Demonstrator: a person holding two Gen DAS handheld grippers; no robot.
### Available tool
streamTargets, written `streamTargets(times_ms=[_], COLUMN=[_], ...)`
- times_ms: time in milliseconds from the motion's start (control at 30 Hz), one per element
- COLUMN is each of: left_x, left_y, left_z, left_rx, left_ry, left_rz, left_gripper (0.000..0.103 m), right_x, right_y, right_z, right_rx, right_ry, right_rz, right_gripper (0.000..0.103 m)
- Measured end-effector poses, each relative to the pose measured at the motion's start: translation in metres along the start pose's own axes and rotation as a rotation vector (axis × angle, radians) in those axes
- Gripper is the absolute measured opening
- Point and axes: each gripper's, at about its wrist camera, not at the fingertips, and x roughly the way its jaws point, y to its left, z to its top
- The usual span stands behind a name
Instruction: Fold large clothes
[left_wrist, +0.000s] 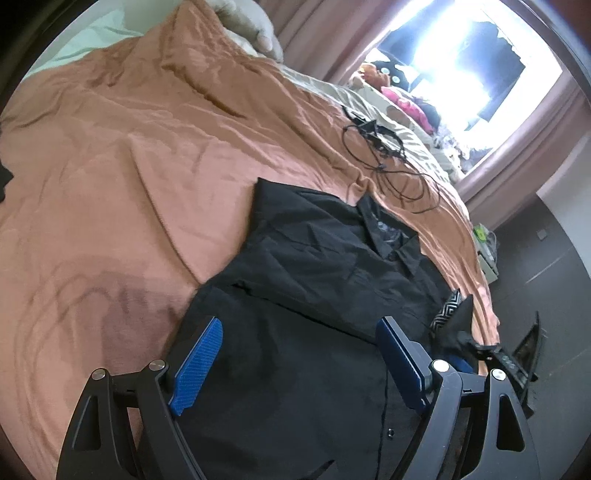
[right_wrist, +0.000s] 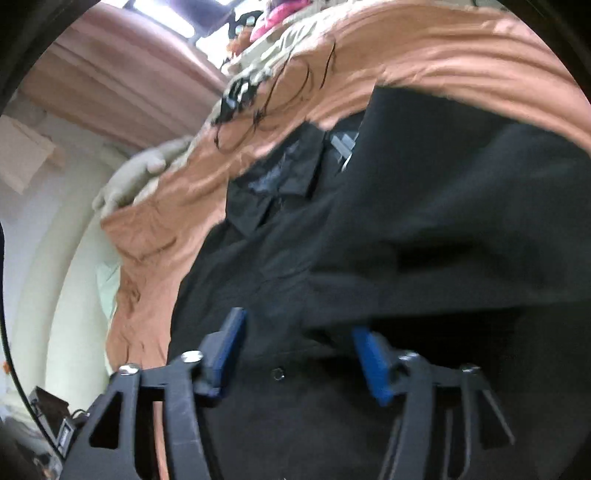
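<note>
The shirt (left_wrist: 325, 258) — black, buttoned, collar at the far end — lies flat on the bed (left_wrist: 110, 166), directly under and ahead of both tools. The left tool (left_wrist: 295, 354) stands with its jaws apart and nothing between them, hovering over the near half of the shirt; a fold edge crosses the cloth just beyond its tips. The right tool (right_wrist: 295, 350) also has its jaws apart; dark cloth lies beneath and behind them, but the pads (right_wrist: 229, 343) do not appear to press on any of it. Judged from this, a side panel is already laid over the body and the next grasp is being lined up. To do it well: bring each tool down on a hem or fold edge, not on the middle of the panel, so that only the intended layers enter the jaws. Close fully before lifting. Lift both corners together and keep the edge between them taut — slack will wrinkle the fold. Carry the near edge toward the collar, beyond the tools, and lay it square. Keep clear of the cable (left_wrist: 384, 158) lying on the bed further ahead.
</note>
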Motion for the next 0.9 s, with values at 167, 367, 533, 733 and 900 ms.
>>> streamTargets(times_ms=[167, 367, 533, 733, 900], left_x=[0.001, 0.008, 0.015, 0.019, 0.009], left_y=[-0.007, -0.01, -0.012, -0.007, 0.002], left_z=[-0.003, -0.005, -0.004, -0.005, 0.0], left_rx=[0.015, 0.006, 0.016, 0.031, 0.007], left_ry=[-0.001, 0.006, 0.011, 0.022, 0.013], left_rz=[-0.005, -0.002, 0.019, 0.055, 0.043], left_gripper=[0.086, 0.086, 0.086, 0.086, 0.086], right_x=[-0.038, -0.054, -0.041, -0.048, -0.077], right_y=[-0.047, -0.105, -0.125, -0.108, -0.056], right_z=[0.0, 0.007, 0.015, 0.023, 0.033], right_rx=[0.184, 0.381, 0.433, 0.352, 0.197], right_ry=[-0.065, -0.131, -0.168, -0.253, -0.35], right_rz=[-0.087, -0.083, -0.101, -0.209, -0.117], right_gripper=[0.078, 0.078, 0.078, 0.011, 0.007])
